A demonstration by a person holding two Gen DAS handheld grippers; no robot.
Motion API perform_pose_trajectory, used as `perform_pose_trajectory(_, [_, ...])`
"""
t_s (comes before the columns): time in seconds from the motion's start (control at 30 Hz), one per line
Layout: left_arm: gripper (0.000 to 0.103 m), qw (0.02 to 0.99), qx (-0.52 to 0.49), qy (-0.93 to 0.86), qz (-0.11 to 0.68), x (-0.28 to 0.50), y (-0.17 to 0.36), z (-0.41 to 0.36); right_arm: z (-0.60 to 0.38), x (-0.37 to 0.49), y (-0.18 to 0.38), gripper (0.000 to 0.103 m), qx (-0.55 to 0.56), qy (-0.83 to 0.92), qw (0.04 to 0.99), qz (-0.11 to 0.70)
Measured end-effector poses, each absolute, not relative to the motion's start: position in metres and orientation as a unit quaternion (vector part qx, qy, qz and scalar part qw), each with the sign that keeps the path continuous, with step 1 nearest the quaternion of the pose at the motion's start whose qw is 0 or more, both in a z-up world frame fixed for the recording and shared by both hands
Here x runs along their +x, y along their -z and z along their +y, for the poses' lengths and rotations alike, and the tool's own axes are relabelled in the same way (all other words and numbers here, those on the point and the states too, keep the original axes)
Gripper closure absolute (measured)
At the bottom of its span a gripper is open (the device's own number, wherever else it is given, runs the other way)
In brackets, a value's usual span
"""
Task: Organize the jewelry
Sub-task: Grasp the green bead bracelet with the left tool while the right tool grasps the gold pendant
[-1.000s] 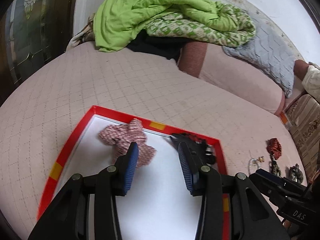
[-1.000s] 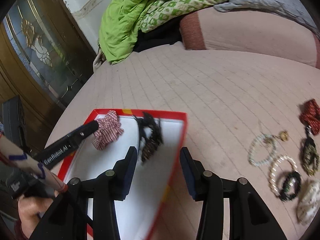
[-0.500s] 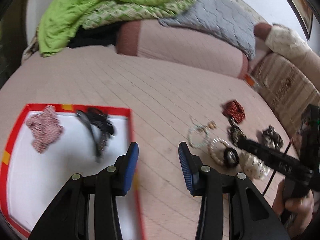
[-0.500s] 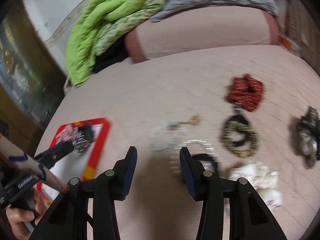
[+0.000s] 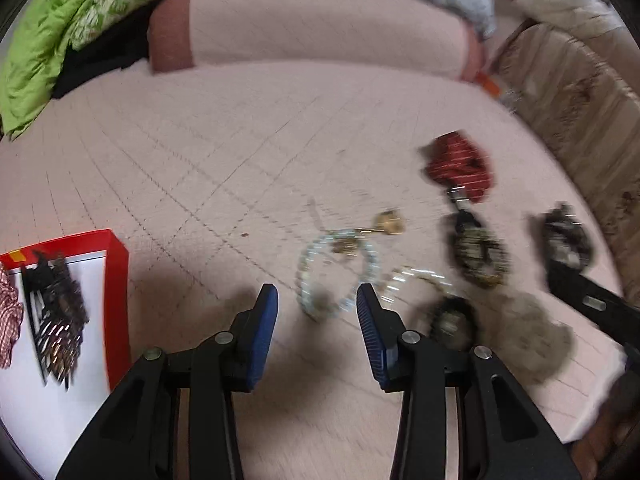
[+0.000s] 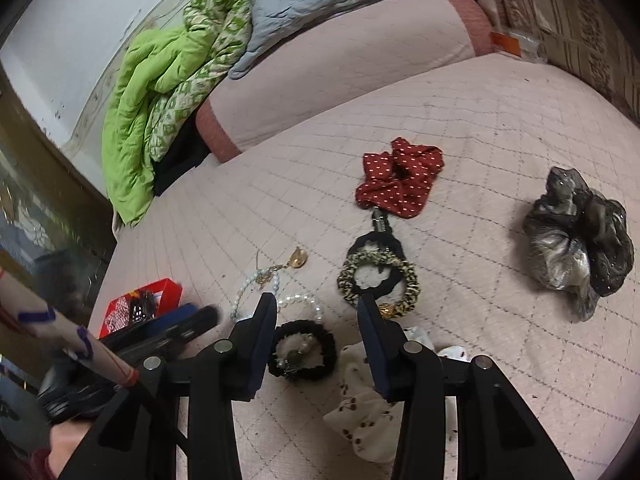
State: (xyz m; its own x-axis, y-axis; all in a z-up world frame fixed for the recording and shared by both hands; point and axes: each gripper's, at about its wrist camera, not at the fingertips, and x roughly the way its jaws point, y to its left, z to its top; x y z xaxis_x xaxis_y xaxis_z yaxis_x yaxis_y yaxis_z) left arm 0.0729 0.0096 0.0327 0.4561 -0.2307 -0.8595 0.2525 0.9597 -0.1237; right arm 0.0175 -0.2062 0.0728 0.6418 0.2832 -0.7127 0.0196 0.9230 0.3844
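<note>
Soft, even indoor light, moderately bright, with no glare. The left wrist view is smeared by motion: the bracelets [image 5: 336, 272] and scrunchies [image 5: 460, 164] on the bed [image 5: 240, 152] are streaked, though the hand-held gripper [image 5: 316, 312] stays sharp and casts a faint shadow below. The right wrist view is crisp. Both bend at the edges with dark fisheye corners.

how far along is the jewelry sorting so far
Early. Done: a checked scrunchie and a dark hair clip lie in the red tray. In hand: nothing; the left tongs and right tongs are open above the pile. Left: pale bead bracelet, red dotted scrunchie, leopard hair tie, black hair tie, dark sheer scrunchie.
</note>
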Motion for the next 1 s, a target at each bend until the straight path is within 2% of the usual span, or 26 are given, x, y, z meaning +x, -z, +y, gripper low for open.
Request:
perform_pose_trajectory(0.07, [0.075,0.846,0.017,0.138,0.515,0.084,-0.018,0.007,-0.211,0.017,-0.072,0.057,0.188,-0.072,0.885,0.419])
perform_pose_trajectory(0.17, [0.075,0.856,0.036,0.137,0.498,0.088,-0.015,0.000,-0.217,0.019,-0.071,0.057,0.195,-0.073,0.883,0.421])
perform_pose_trajectory(0.23, [0.085,0.862,0.042,0.134,0.486,0.085,-0.015,-0.003,-0.217,0.021,-0.072,0.057,0.192,-0.072,0.884,0.420])
perform_pose_trajectory(0.27, [0.098,0.865,0.042,0.136,0.481,0.081,-0.014,-0.002,-0.217,0.023,-0.072,0.057,0.191,-0.070,0.884,0.420])
perform_pose_trajectory(0.5, [0.098,0.869,-0.004,0.181,0.460,0.033,-0.034,0.020,-0.203,0.039,-0.078,0.057,0.188,-0.075,0.891,0.407])
perform_pose_trajectory(0.63, [0.098,0.890,-0.032,0.199,0.410,0.003,-0.067,0.043,-0.185,0.055,-0.073,0.057,0.174,-0.083,0.891,0.412])
perform_pose_trajectory(0.73, [0.098,0.903,-0.039,0.206,0.375,-0.002,-0.084,0.052,-0.173,0.071,-0.064,0.057,0.157,-0.080,0.889,0.424])
perform_pose_trajectory(1.0, [0.098,0.901,-0.059,0.215,0.371,0.007,-0.083,0.067,-0.154,0.114,-0.033,0.057,0.126,-0.067,0.872,0.468])
